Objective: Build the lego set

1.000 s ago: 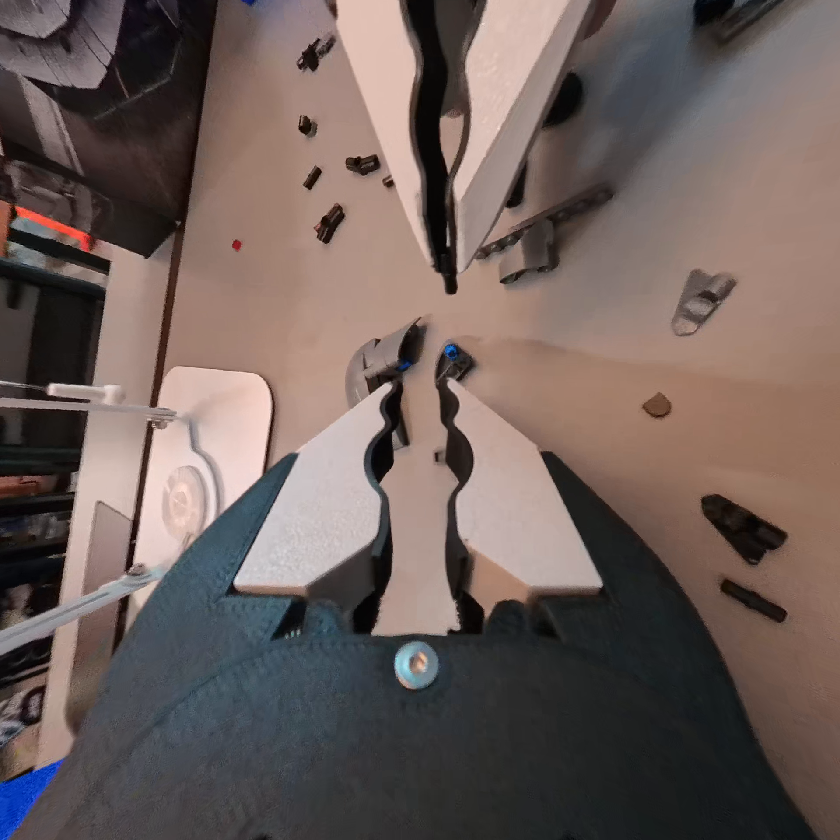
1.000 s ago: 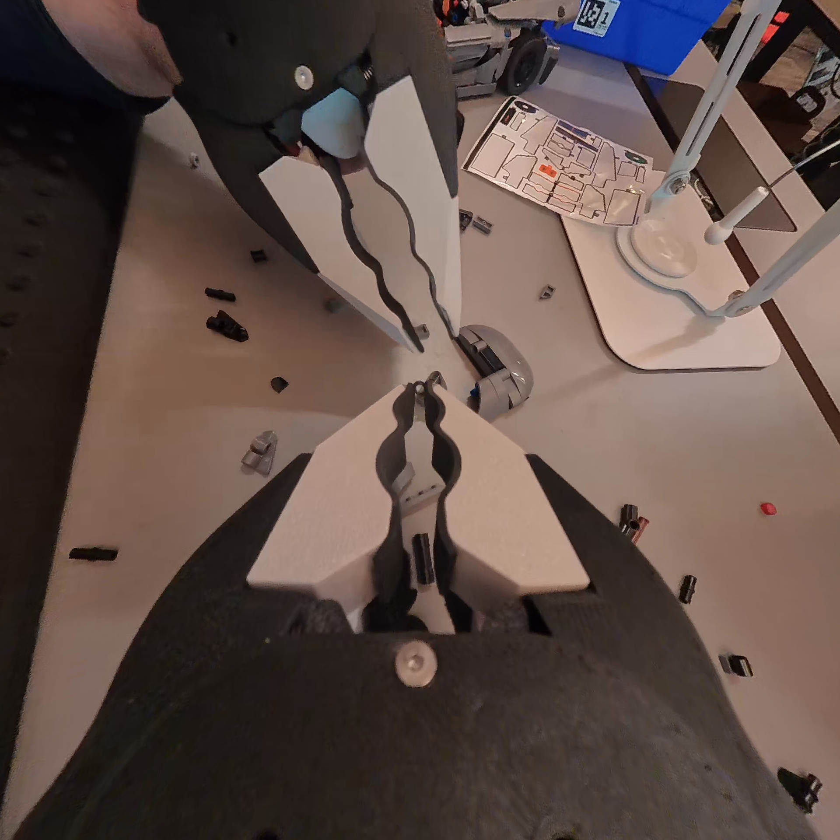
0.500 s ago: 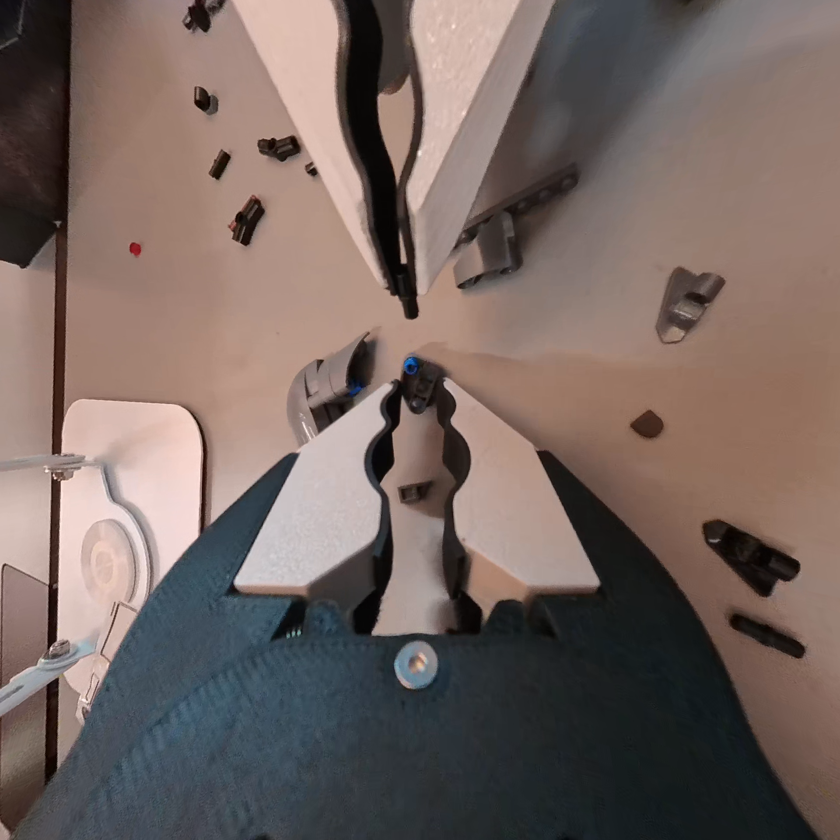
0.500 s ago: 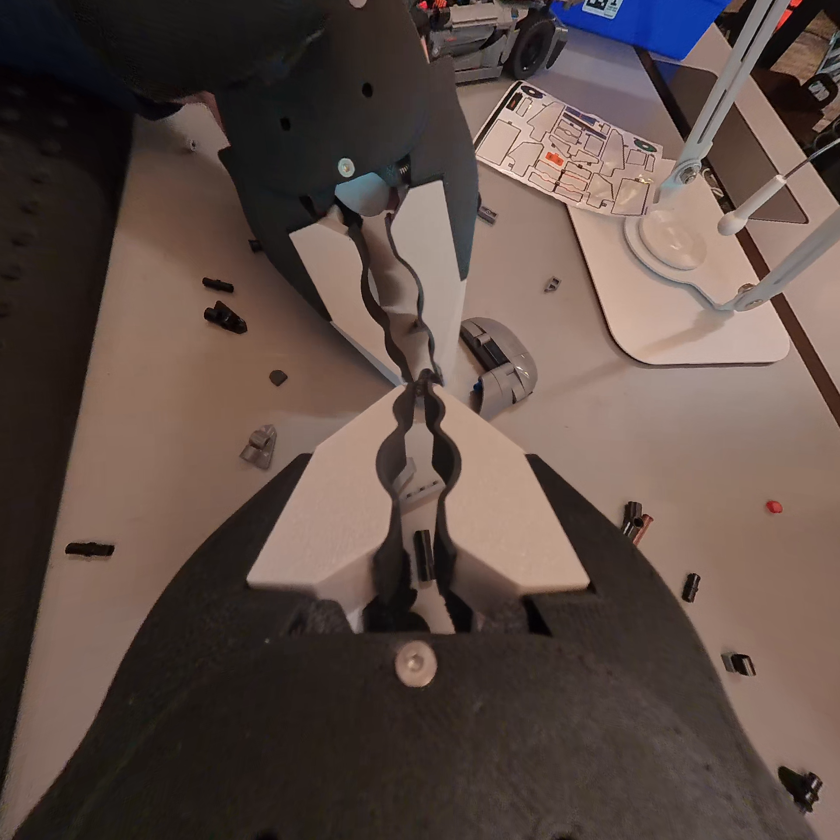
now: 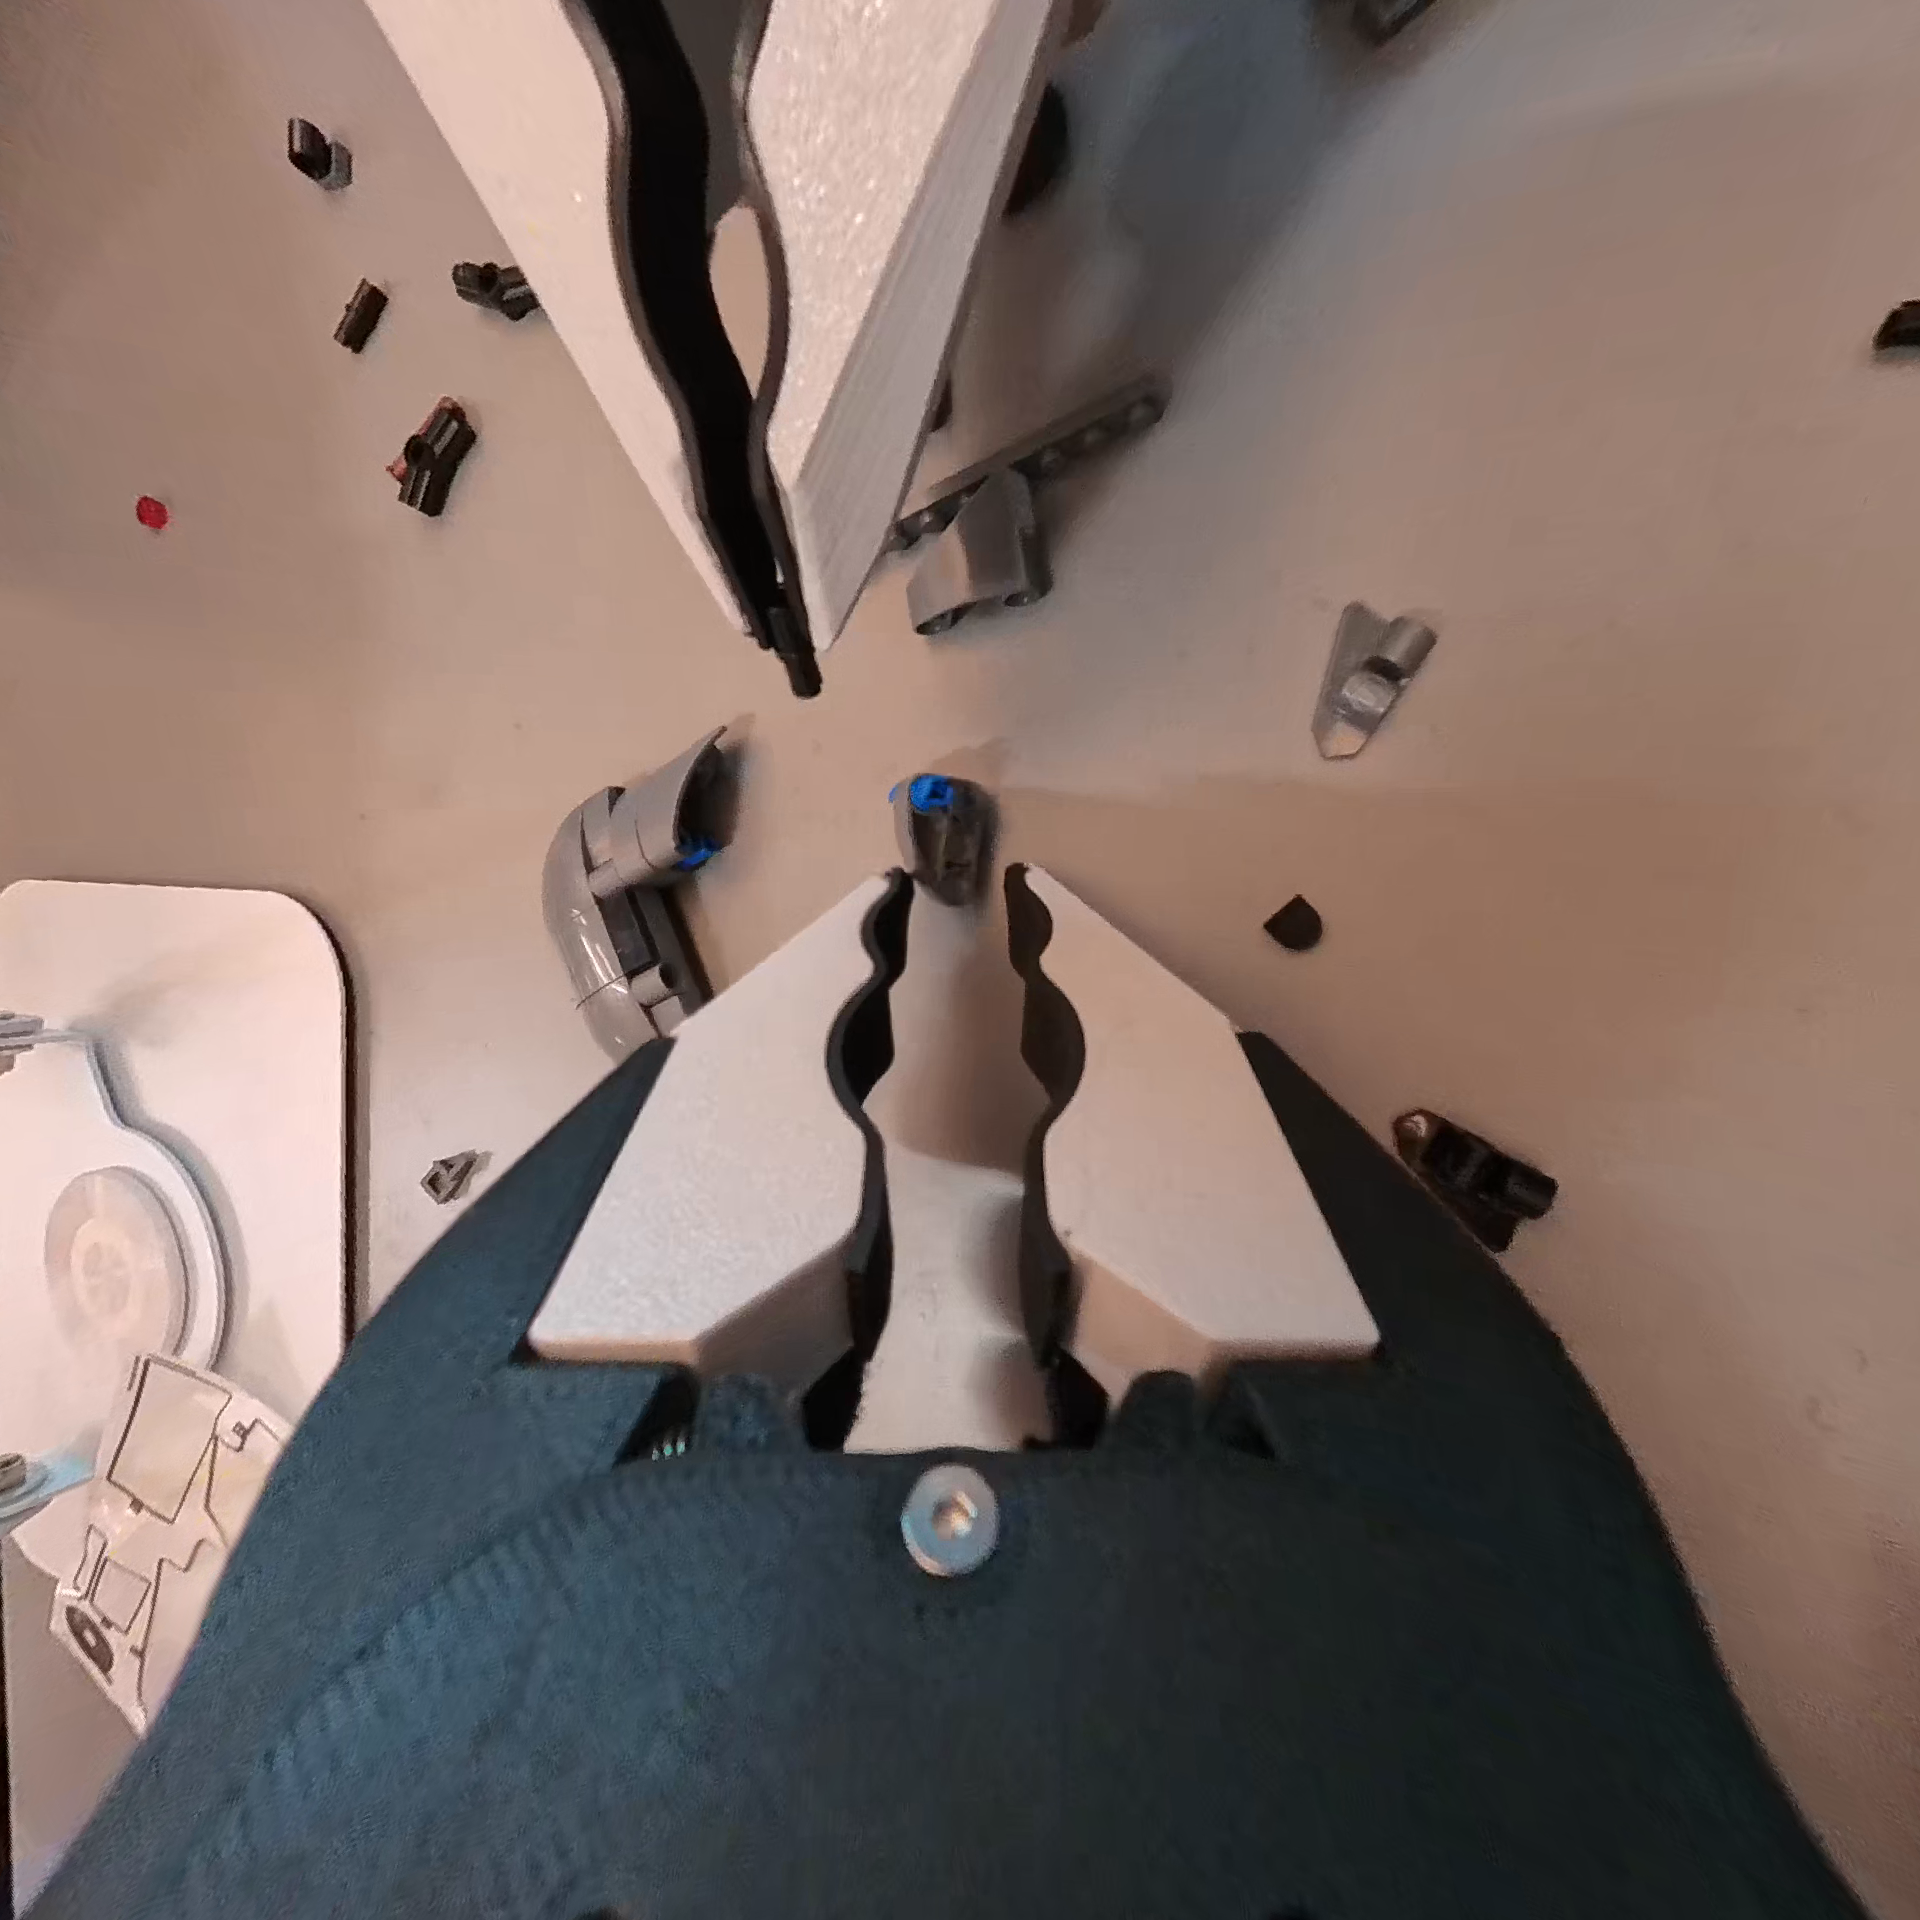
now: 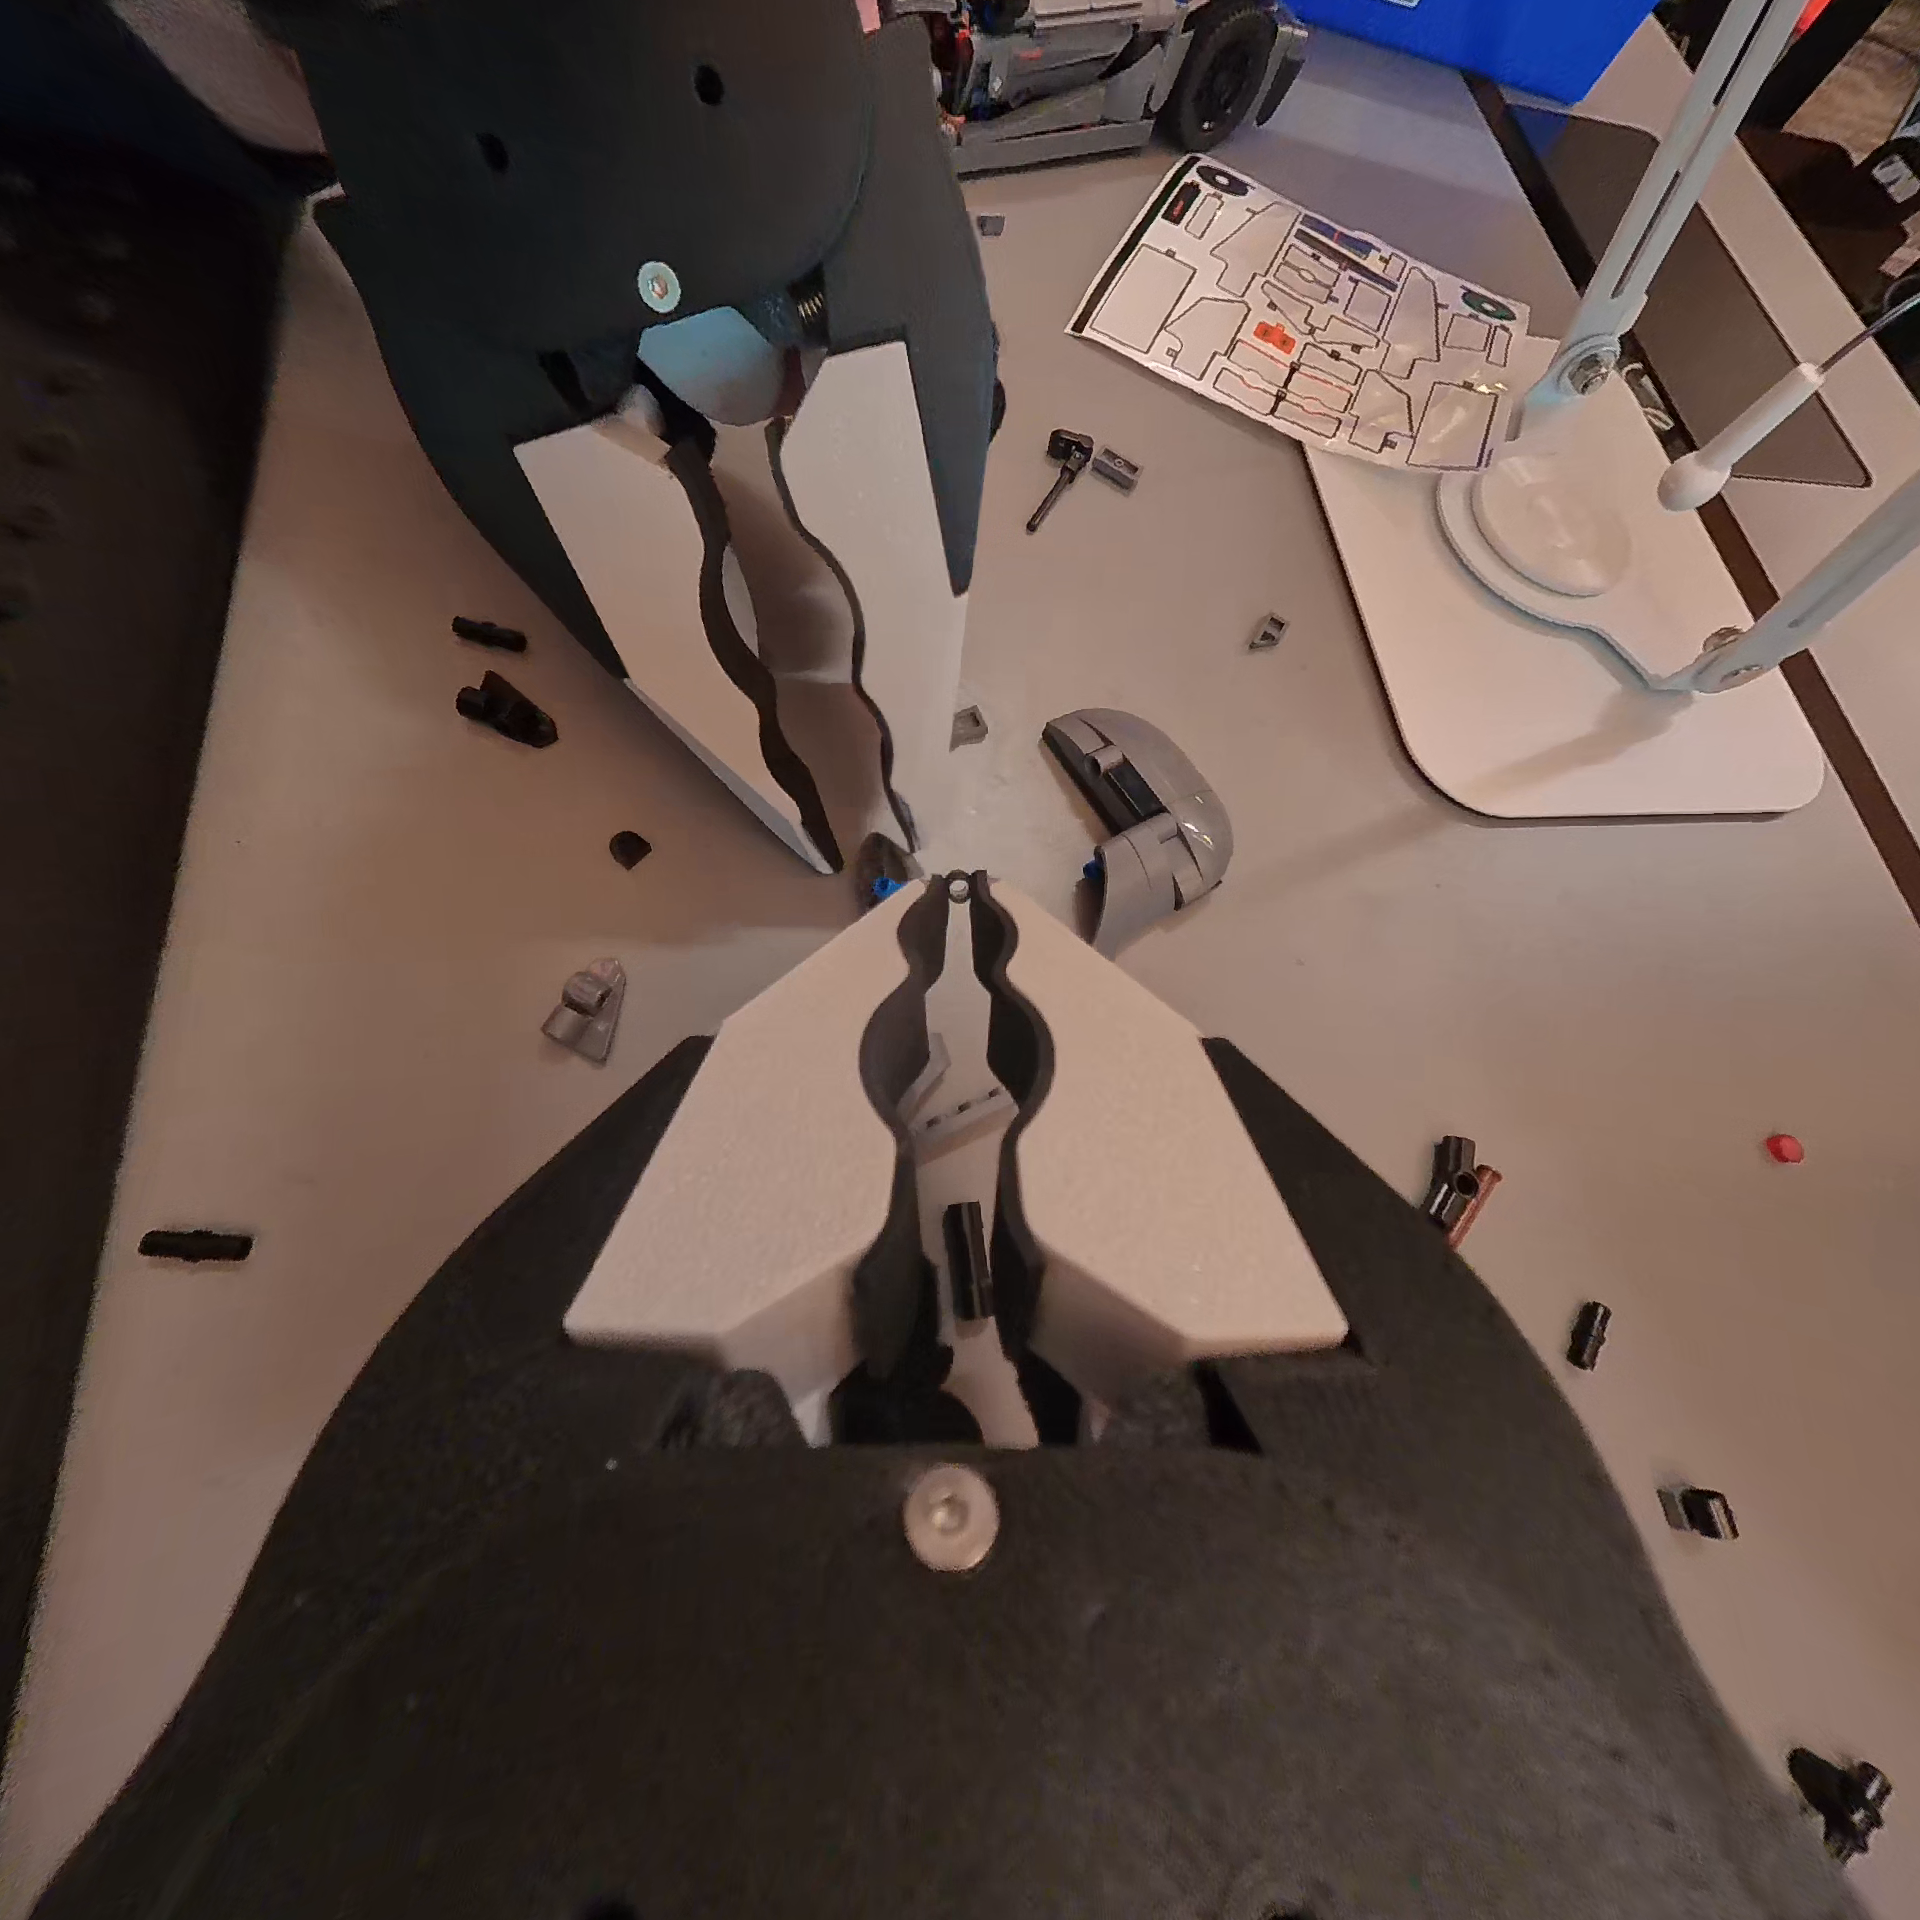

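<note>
A small dark grey piece with a blue pin [image 5: 940,842] lies on the table just ahead of my left gripper [image 5: 956,878], whose jaws stand apart and hold nothing. It also shows in the right wrist view [image 6: 883,871], between the left gripper's fingertips [image 6: 831,857]. My right gripper [image 6: 958,891] is shut on a short black pin [image 5: 792,655] that sticks out of its tips, a short way from the small piece. A grey curved assembly [image 5: 634,914] lies beside both grippers and also shows in the right wrist view [image 6: 1143,821].
Loose black pins and connectors [image 5: 1475,1179] and a grey wedge piece [image 5: 1366,691] are scattered about. A grey beam with a connector [image 5: 987,551] lies under the right gripper. A white lamp base [image 6: 1558,675], a sticker sheet [image 6: 1299,312] and a built car [image 6: 1091,83] stand farther off. Some 6 cm of space lies between my two pairs of fingers.
My left jaws narrowed around the small piece half a second ago and now stand wider apart, with the piece on the table. My right gripper keeps the pin and has drawn slightly away.
</note>
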